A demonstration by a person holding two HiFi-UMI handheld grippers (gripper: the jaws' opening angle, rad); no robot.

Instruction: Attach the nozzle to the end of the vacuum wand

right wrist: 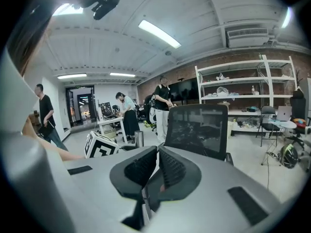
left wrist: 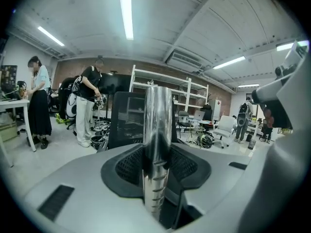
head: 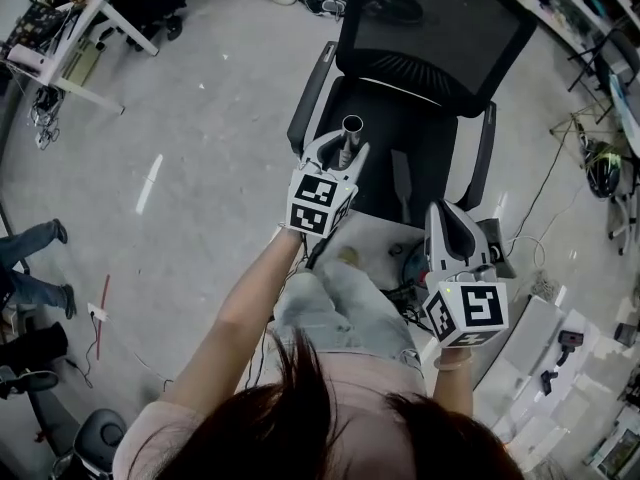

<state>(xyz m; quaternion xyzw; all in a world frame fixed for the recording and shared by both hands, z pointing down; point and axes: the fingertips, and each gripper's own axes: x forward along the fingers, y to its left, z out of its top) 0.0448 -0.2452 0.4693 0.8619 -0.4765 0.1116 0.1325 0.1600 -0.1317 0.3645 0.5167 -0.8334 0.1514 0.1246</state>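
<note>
- Vacuum wand (left wrist: 156,144): a shiny metal tube that stands between the jaws of the left gripper (head: 343,153). The ribbed pads close in on both its sides, so I read this as a firm grasp.
- Its long axis runs roughly upright. The open round end is at the top and free, well above the pads.
- Right gripper (right wrist: 156,166): its jaws are clenched together with nothing between them. In the head view it sits nearer the person's body than the left gripper, and off to the right.
- From the right gripper view, the wand's top shows to the left and a little ahead, just beside the left gripper's marker cube (right wrist: 102,152).
- Nozzle: I cannot pick it out in any view, so where it lies is unknown.
- My judgement is that the free right gripper is the one to fetch the nozzle. It would then slide it down onto the open end, along the tube's axis.
- Office chair (head: 430,28): black, with a mesh back, just behind the wand and facing the person.
- Farther off are bare floor, standing people (left wrist: 39,106) and white shelving (right wrist: 243,96) against a brick wall.
</note>
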